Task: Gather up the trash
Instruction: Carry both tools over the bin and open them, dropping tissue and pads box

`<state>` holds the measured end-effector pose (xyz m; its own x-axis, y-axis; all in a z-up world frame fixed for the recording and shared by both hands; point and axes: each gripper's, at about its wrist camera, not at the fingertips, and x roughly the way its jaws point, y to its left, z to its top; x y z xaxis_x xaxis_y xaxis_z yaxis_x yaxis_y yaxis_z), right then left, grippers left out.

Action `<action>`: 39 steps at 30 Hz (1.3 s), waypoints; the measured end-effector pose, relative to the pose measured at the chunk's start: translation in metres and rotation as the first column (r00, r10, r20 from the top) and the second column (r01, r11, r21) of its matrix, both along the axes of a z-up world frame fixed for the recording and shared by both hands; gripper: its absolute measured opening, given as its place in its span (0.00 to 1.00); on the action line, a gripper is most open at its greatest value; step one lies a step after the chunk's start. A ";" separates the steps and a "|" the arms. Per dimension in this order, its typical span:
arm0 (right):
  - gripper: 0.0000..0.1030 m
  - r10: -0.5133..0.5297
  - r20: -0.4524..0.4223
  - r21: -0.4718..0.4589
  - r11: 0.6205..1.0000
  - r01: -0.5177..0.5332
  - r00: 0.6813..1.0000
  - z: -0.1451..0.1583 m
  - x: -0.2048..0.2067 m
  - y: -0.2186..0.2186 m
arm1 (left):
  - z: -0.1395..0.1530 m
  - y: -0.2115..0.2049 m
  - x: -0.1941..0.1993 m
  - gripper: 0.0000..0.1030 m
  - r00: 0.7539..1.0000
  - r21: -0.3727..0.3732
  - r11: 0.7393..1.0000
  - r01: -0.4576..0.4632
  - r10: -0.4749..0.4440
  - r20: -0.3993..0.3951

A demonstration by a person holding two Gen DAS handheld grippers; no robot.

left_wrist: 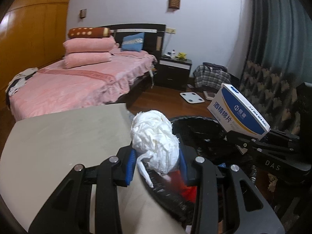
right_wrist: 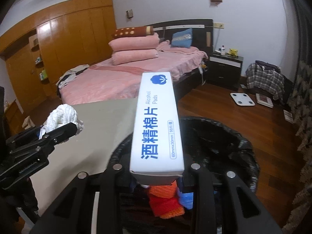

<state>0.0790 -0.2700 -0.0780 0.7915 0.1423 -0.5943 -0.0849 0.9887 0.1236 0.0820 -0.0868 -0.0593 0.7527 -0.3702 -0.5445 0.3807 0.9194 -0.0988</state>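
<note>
My left gripper (left_wrist: 156, 165) is shut on a crumpled white tissue wad (left_wrist: 155, 142), held at the rim of a bin lined with a black bag (left_wrist: 195, 128). In the right wrist view the same tissue wad (right_wrist: 62, 116) shows at the left in the left gripper (right_wrist: 56, 130). My right gripper (right_wrist: 157, 177) is shut on a white and blue alcohol pads box (right_wrist: 157, 124), which points forward over the black-lined bin (right_wrist: 224, 136). From the left wrist view that box (left_wrist: 237, 111) hangs over the bin's far right side. Red and orange rubbish (right_wrist: 165, 200) lies inside the bin.
A grey tabletop (left_wrist: 68, 136) sits left of the bin. Beyond it stand a pink bed (left_wrist: 78, 80), a dark nightstand (left_wrist: 173, 72), a white scale (left_wrist: 192, 97) on the wood floor, a plaid bag (left_wrist: 212, 76) and a patterned curtain (left_wrist: 273, 89) at the right.
</note>
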 end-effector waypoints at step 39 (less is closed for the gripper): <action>0.94 -0.089 0.041 0.048 0.995 0.087 0.995 0.013 -0.011 -0.059 | -0.008 -0.010 0.025 0.90 0.997 -0.015 1.000 0.006 -0.007 -0.075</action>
